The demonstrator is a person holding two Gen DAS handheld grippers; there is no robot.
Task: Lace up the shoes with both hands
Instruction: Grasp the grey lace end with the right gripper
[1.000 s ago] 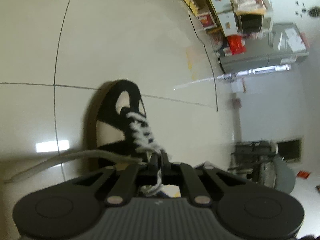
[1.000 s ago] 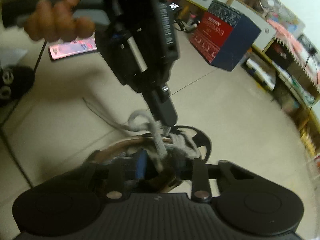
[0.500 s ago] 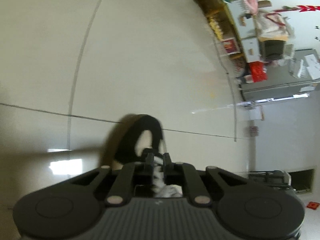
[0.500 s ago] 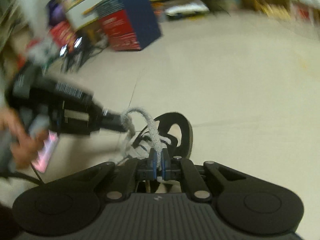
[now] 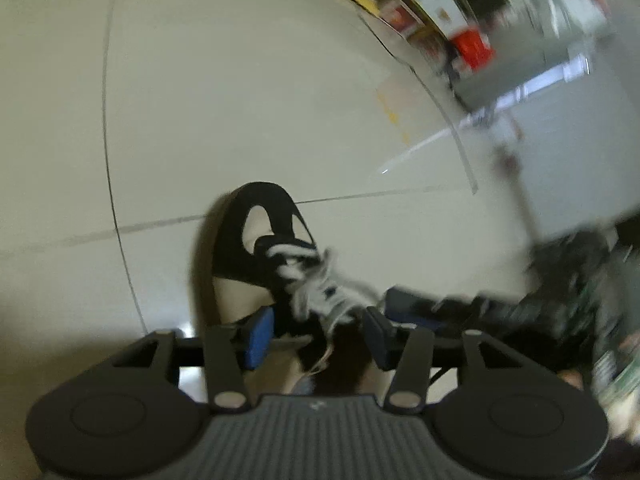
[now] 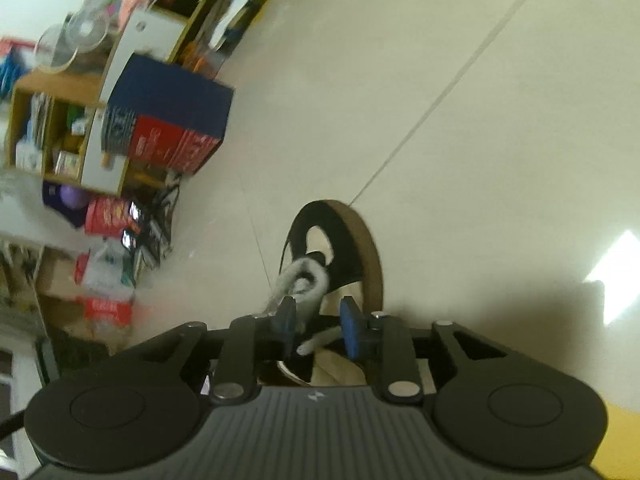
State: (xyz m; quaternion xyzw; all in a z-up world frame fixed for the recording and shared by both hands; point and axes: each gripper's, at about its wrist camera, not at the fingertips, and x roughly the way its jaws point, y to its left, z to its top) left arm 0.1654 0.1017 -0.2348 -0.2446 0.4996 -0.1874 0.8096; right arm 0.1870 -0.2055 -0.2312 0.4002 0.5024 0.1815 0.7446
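Both grippers point forward and downward. The left gripper [image 5: 318,332] has its blue-padded jaws apart and opening, the pads pressing on nothing. The right gripper [image 6: 318,326] is narrower, its jaws also opening, with a lace [image 6: 306,280] loose between the pads.

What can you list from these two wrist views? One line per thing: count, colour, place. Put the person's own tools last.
shoe: one, black and cream, on the floor ahead of both tongs.
laces: grey-white, bunched in a loose tangle over the shoe's tongue.
lace loop: one, grey, standing up between the right tongs' pads.
box: one, navy and red, on the floor by the shelves.
shelves: wooden, cluttered, at the left edge of the right view.
floor: pale tiles with dark joints.
left tongs: black with blue pads, opening, gripping nothing.
right tongs: black with blue pads, opening, lace between the pads.
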